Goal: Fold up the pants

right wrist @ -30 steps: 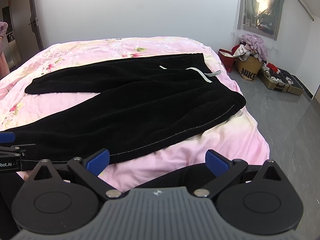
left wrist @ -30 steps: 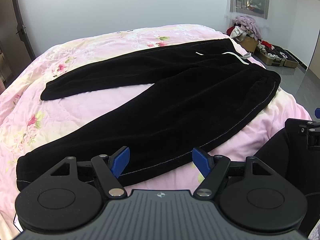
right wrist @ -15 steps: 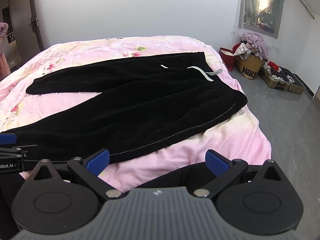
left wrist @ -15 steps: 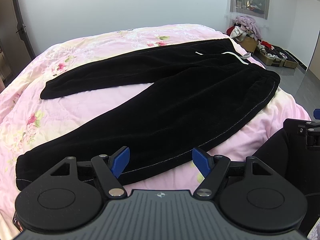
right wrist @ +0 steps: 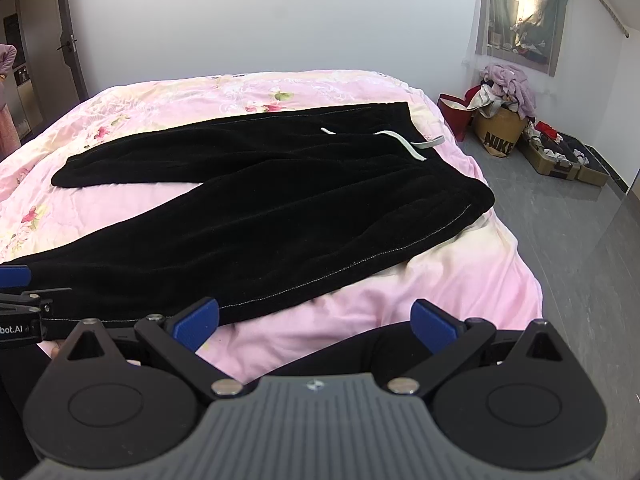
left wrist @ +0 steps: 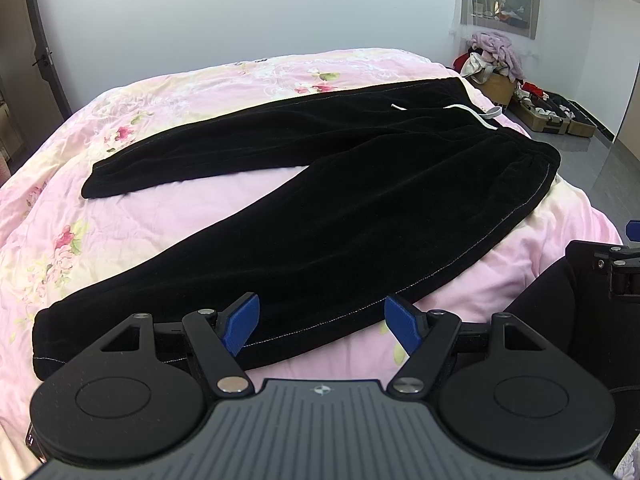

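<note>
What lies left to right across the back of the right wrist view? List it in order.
Door → pink floral bedspread → black pants' white drawstring → red bag → Nike box heaped with clothes → open suitcase on the floor.

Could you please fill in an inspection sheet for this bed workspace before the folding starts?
Surface: pink floral bedspread, a little wrinkled.
Job's things: black pants lie flat and unfolded, legs spread apart toward the left, waistband to the right with a white drawstring on top.
Clutter: nothing seen on the bed besides the pants.
Grippers: left gripper open above the near leg's edge, holding nothing; right gripper open over the bed's near edge, holding nothing.
Cables: nothing seen.
Surroundings: white wall, grey floor, Nike bag heaped with clothes, open case on the floor, a door at left.
</note>
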`<state>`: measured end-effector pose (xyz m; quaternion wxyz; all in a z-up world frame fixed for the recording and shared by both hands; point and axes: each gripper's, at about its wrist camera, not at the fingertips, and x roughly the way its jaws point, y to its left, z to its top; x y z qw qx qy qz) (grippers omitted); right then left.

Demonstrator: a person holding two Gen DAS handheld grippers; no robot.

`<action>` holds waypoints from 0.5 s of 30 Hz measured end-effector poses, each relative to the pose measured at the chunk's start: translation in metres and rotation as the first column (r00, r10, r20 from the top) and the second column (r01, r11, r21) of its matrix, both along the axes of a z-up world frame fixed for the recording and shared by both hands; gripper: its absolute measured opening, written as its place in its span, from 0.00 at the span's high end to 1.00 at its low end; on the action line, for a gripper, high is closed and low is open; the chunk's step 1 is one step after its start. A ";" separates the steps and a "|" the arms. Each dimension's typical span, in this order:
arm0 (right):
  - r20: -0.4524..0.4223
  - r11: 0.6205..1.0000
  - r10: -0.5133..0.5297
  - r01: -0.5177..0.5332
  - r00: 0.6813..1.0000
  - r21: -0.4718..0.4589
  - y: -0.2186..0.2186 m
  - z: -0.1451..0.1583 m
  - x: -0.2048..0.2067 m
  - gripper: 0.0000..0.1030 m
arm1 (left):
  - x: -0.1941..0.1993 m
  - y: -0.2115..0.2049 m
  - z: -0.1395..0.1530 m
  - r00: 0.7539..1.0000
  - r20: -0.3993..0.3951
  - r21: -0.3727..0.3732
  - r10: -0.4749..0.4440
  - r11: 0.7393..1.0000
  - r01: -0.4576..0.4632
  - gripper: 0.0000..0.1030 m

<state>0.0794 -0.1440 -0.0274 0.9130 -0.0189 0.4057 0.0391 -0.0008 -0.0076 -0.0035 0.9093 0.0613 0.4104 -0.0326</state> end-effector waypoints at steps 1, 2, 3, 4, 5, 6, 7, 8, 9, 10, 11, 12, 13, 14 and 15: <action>0.000 1.000 0.000 0.000 1.000 0.002 0.000 0.000 0.000 0.05 | 0.000 0.000 0.000 1.000 -0.001 -0.001 0.000 1.000 0.000 0.18; 0.000 1.000 -0.001 0.001 1.000 0.003 0.000 0.000 0.000 0.05 | 0.000 0.000 0.000 1.000 -0.001 -0.001 -0.001 1.000 0.001 0.18; -0.001 1.000 0.000 0.000 1.000 0.003 0.000 0.000 0.000 0.05 | 0.000 0.000 0.000 1.000 -0.002 0.000 0.000 1.000 0.000 0.18; -0.001 1.000 0.000 0.000 1.000 0.002 0.000 0.000 0.000 0.05 | 0.000 0.000 0.000 1.000 -0.002 -0.001 0.000 1.000 0.000 0.18; -0.002 1.000 0.000 0.000 1.000 0.002 0.000 -0.001 0.000 0.05 | 0.000 0.000 0.000 1.000 -0.003 -0.001 0.001 1.000 -0.001 0.18; -0.003 1.000 0.000 0.000 1.000 0.002 0.000 -0.001 0.000 0.05 | 0.000 0.001 0.000 1.000 -0.004 -0.001 0.002 1.000 -0.002 0.18; -0.004 1.000 0.000 0.000 1.000 0.003 0.000 -0.001 0.000 0.05 | 0.000 0.001 0.001 1.000 -0.004 0.000 0.003 1.000 -0.003 0.18; -0.005 1.000 0.000 0.000 1.000 0.003 0.001 -0.001 0.000 0.05 | 0.000 0.001 0.001 1.000 -0.004 0.000 0.003 1.000 -0.003 0.18; -0.006 1.000 0.000 0.000 1.000 0.003 0.001 -0.001 0.000 0.05 | 0.000 0.001 0.001 1.000 -0.004 0.000 0.004 1.000 -0.004 0.18; -0.006 1.000 0.001 -0.001 1.000 0.003 0.001 -0.001 0.000 0.05 | 0.000 0.001 0.001 1.000 -0.004 0.000 0.004 1.000 -0.004 0.18; -0.006 1.000 0.001 -0.001 1.000 0.003 0.001 -0.001 0.000 0.05 | 0.000 0.001 0.001 1.000 -0.004 0.000 0.004 1.000 -0.004 0.18; -0.006 1.000 0.001 -0.001 1.000 0.003 0.001 -0.002 0.000 0.05 | 0.000 0.001 0.001 1.000 -0.004 0.001 0.004 1.000 -0.004 0.18; -0.007 1.000 0.002 -0.002 1.000 0.002 0.001 -0.002 0.000 0.05 | 0.000 0.001 0.001 1.000 -0.005 0.000 0.003 1.000 -0.003 0.18; -0.008 1.000 0.001 -0.001 1.000 0.001 0.001 -0.002 0.000 0.05 | 0.000 0.001 0.001 1.000 -0.005 0.000 0.003 1.000 -0.003 0.18; -0.010 1.000 0.001 -0.001 1.000 0.000 0.001 -0.003 0.000 0.05 | 0.000 0.001 0.001 1.000 -0.006 0.000 0.002 1.000 -0.002 0.18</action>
